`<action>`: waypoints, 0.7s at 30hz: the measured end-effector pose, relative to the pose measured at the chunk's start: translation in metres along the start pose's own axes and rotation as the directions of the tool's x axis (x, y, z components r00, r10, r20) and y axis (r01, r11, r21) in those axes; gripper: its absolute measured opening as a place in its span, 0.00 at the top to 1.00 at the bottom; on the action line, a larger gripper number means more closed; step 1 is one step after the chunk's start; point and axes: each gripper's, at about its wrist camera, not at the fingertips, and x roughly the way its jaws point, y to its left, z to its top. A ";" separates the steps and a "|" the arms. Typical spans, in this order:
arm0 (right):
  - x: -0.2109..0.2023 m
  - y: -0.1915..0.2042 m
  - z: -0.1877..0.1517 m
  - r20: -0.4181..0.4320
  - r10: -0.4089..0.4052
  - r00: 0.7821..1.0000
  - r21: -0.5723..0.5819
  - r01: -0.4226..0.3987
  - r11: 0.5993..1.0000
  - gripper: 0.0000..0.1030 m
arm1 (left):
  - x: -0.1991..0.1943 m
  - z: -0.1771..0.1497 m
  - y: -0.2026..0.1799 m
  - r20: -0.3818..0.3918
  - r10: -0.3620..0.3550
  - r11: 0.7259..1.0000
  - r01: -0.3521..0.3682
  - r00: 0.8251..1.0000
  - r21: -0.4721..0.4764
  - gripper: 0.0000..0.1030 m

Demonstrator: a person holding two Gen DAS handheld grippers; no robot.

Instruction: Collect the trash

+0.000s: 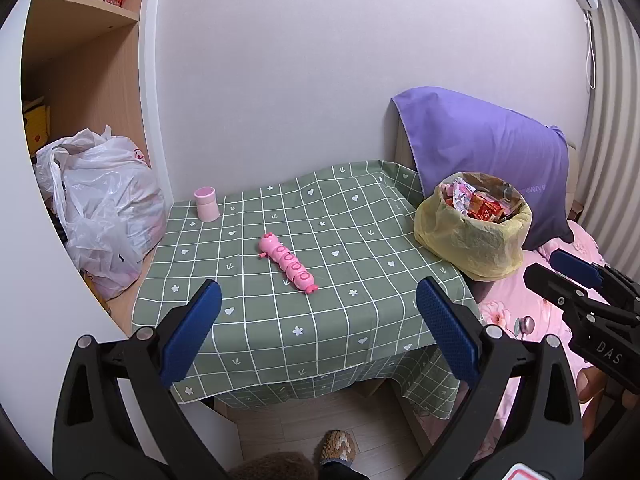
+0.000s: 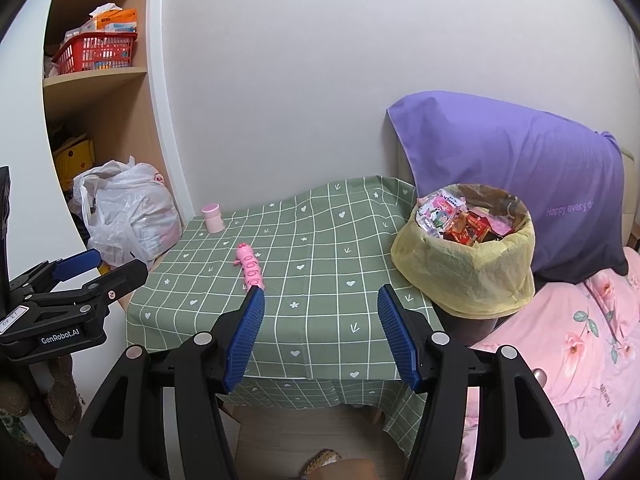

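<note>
A bin lined with a yellow bag (image 1: 474, 236) (image 2: 466, 276) stands at the table's right edge, filled with colourful wrappers (image 1: 478, 202) (image 2: 460, 220). My left gripper (image 1: 318, 300) is open and empty, held before the table's front edge. My right gripper (image 2: 320, 308) is also open and empty, near the front edge and left of the bin. In the left wrist view the right gripper (image 1: 560, 270) shows at the far right; the right wrist view shows the left gripper (image 2: 100, 266) at the far left.
A green checked cloth (image 1: 320, 320) (image 2: 320, 248) covers the table. On it lie a pink caterpillar toy (image 1: 286, 260) (image 2: 250, 266) and a pink cup (image 1: 206, 204) (image 2: 213, 218). A white plastic bag (image 1: 104, 216) (image 2: 128, 216) sits left, a purple pillow (image 1: 488, 152) (image 2: 520, 168) right, with pink bedding (image 2: 580, 340).
</note>
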 end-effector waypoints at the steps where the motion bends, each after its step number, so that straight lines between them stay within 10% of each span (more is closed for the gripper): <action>1: 0.000 0.000 0.000 0.000 0.000 1.000 0.000 0.000 1.000 0.46 | 0.000 0.001 0.000 -0.001 0.000 1.000 0.000 1.000 0.000 0.09; 21: -0.001 -0.004 0.002 0.003 -0.004 1.000 -0.009 0.004 1.000 0.46 | 0.002 0.001 0.001 -0.007 -0.009 1.000 0.009 1.000 0.003 0.09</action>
